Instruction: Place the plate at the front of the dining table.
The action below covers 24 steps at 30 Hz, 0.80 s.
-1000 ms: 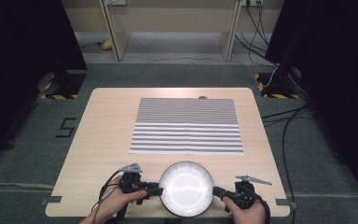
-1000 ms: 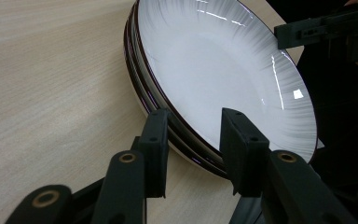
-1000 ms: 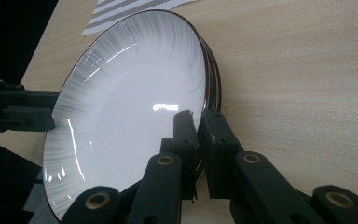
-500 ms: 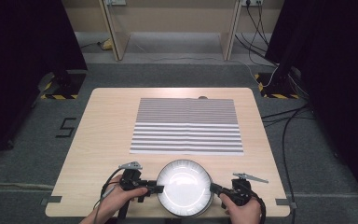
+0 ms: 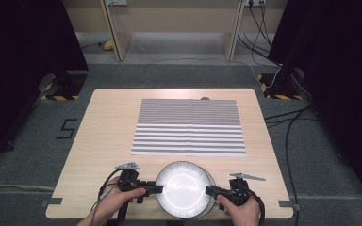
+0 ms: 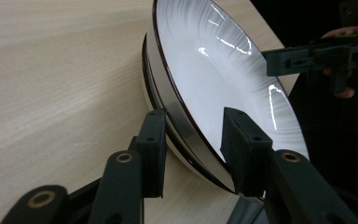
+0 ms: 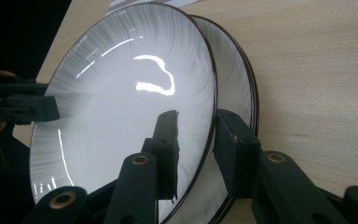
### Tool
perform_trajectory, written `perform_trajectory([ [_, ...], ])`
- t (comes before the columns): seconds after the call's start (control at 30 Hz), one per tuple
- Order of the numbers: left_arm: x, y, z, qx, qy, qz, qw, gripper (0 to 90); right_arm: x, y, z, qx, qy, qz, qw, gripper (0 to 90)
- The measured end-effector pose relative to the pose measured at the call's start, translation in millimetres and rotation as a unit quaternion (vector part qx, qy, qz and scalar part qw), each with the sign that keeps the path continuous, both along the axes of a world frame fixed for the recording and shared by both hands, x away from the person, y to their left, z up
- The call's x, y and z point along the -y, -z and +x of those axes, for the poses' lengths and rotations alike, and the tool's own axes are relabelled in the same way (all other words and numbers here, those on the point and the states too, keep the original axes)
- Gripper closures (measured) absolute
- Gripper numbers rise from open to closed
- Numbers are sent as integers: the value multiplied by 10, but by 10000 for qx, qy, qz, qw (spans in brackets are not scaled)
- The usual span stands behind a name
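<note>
Two white plates with dark rims sit stacked at the table's near edge. The top plate (image 5: 181, 188) (image 6: 214, 60) (image 7: 121, 93) lies shifted left, so the lower plate (image 5: 212, 186) (image 7: 235, 70) peeks out at the right. My left gripper (image 5: 158, 189) (image 6: 193, 121) straddles the stack's left rim, one jaw under it and one over the top plate. Its jaws have just been closing slightly and no firm press shows. My right gripper (image 5: 209, 190) (image 7: 198, 119) straddles the top plate's right rim. Its jaws have just been opening, and a gap shows beside the rim.
A black-and-white striped mat (image 5: 188, 127) covers the middle and far part of the wooden table (image 5: 108, 141). The plates overhang close to the near table edge. Cables and dark stands line the floor around the table.
The top plate sits slightly farther left than before, and the lower plate's rim now shows at its right. Both hands have stayed almost where they were.
</note>
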<state>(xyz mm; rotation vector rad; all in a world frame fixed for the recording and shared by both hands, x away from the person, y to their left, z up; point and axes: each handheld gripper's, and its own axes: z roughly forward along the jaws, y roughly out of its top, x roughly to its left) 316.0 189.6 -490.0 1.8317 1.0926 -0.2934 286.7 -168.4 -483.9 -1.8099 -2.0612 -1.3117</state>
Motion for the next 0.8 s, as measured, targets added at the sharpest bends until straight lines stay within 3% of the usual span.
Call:
perform_trajectory([
  [0.03, -7, 53, 12, -102, -24, -200, 9997, 633, 14, 13, 6, -10, 29, 107, 9999, 702],
  [0.1, 1, 77, 11, -70, -28, -295, 9995, 654, 29, 32, -2, 26, 58, 201, 9998, 705],
  [0.13, 1, 77, 11, -70, -28, -295, 9995, 661, 29, 32, -2, 26, 58, 201, 9998, 705],
  [0.2, 12, 68, 5, 200, -6, -157, 9997, 689, 35, 50, -14, 79, 101, 272, 9995, 708],
  [0.27, 12, 61, 4, 250, 27, -157, 9996, 707, 40, 52, -9, 65, 111, 292, 9995, 710],
  [0.43, 21, 59, 8, 277, 3, -120, 9995, 711, 57, 53, 30, -10, 83, 251, 9997, 772],
  [0.57, 23, 42, 47, 223, -81, -145, 9996, 737, 33, 47, 71, 44, 147, 105, 9998, 802],
  [0.73, 33, 38, 85, 241, -98, -139, 9996, 752, 42, 64, 110, 67, 201, 142, 9997, 825],
  [0.8, 41, 33, 94, 237, -102, -92, 9996, 758, 32, 49, 134, 179, 183, 32, 9997, 831],
])
